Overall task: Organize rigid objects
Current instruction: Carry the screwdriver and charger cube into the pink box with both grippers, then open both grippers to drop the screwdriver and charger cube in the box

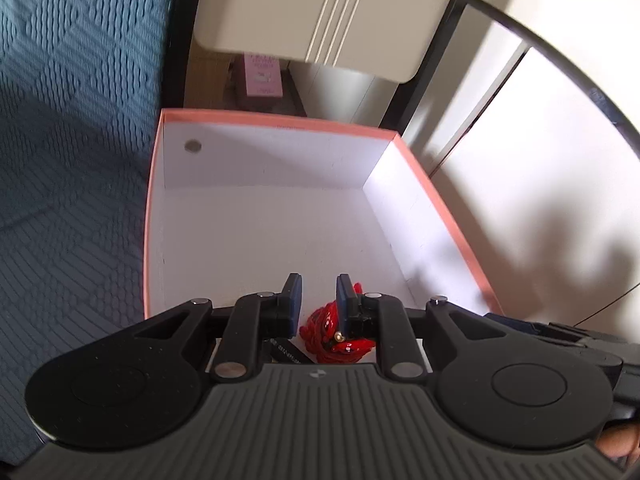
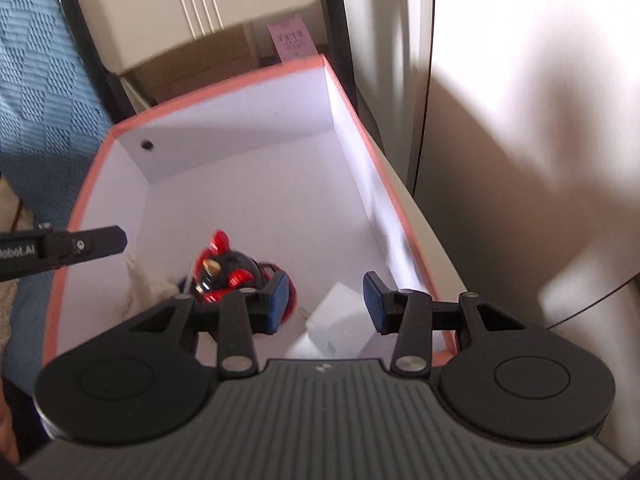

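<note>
Hovering over the pink-rimmed box point(image 1: 280, 120), the left tool point(image 1: 318, 292) stands spread above a red toy point(image 1: 320, 332); the right tool point(image 2: 326, 296) pinches a pale block point(image 2: 336, 316).

Red-black toy point(image 2: 224, 268), white block point(image 2: 340, 316) on floor of pink-rimmed box point(image 2: 248, 76).

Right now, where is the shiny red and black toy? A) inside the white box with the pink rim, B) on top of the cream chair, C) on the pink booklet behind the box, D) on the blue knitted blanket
A: the red and black toy sits on the white floor inside the pink-rimmed box, near its front end.
</note>
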Demonstrator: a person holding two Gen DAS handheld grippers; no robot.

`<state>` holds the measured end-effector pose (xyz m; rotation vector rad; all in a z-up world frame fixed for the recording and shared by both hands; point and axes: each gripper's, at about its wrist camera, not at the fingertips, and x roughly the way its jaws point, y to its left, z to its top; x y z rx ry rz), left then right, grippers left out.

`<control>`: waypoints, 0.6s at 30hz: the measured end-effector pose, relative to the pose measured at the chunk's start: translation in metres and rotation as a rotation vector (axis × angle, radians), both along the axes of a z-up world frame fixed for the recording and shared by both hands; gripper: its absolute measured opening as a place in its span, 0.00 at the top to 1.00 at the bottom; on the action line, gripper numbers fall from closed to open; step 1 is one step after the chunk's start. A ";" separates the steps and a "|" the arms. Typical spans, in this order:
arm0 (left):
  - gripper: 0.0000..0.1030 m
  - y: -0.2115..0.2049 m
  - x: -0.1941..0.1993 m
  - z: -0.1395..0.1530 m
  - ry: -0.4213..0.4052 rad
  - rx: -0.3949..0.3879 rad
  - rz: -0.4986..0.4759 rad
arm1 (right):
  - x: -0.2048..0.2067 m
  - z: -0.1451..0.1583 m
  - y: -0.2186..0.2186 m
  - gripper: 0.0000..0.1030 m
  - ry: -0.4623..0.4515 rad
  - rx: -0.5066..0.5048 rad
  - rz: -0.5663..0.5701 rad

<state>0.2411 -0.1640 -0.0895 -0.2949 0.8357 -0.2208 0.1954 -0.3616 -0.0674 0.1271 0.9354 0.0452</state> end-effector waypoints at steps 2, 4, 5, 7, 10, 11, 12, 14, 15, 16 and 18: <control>0.79 0.004 -0.012 0.008 -0.026 0.019 -0.009 | -0.001 0.012 0.003 0.56 -0.017 0.005 0.002; 0.79 0.009 -0.024 0.017 -0.055 0.026 -0.004 | -0.006 0.027 0.006 0.56 -0.047 0.011 0.013; 0.79 0.012 -0.028 0.024 -0.072 0.025 -0.003 | -0.008 0.033 0.007 0.56 -0.058 0.010 0.018; 0.79 0.019 -0.036 0.040 -0.110 0.025 0.003 | -0.013 0.048 0.011 0.56 -0.087 -0.005 0.023; 0.79 0.025 -0.048 0.061 -0.150 0.031 0.014 | -0.023 0.070 0.016 0.56 -0.137 -0.035 0.020; 0.79 0.025 -0.053 0.067 -0.162 0.030 0.013 | -0.027 0.078 0.017 0.56 -0.148 -0.030 0.019; 0.79 0.027 -0.057 0.073 -0.175 0.029 0.010 | -0.030 0.084 0.018 0.56 -0.158 -0.023 0.017; 0.77 0.028 -0.064 0.083 -0.196 0.035 0.005 | -0.037 0.095 0.021 0.56 -0.177 -0.017 0.016; 0.74 0.029 -0.068 0.087 -0.209 0.039 0.003 | -0.041 0.101 0.024 0.56 -0.187 -0.018 0.019; 0.65 0.031 -0.071 0.091 -0.220 0.041 0.007 | -0.046 0.105 0.027 0.56 -0.196 -0.021 0.022; 0.55 0.035 -0.079 0.096 -0.244 0.032 0.015 | -0.056 0.113 0.034 0.56 -0.214 -0.034 0.033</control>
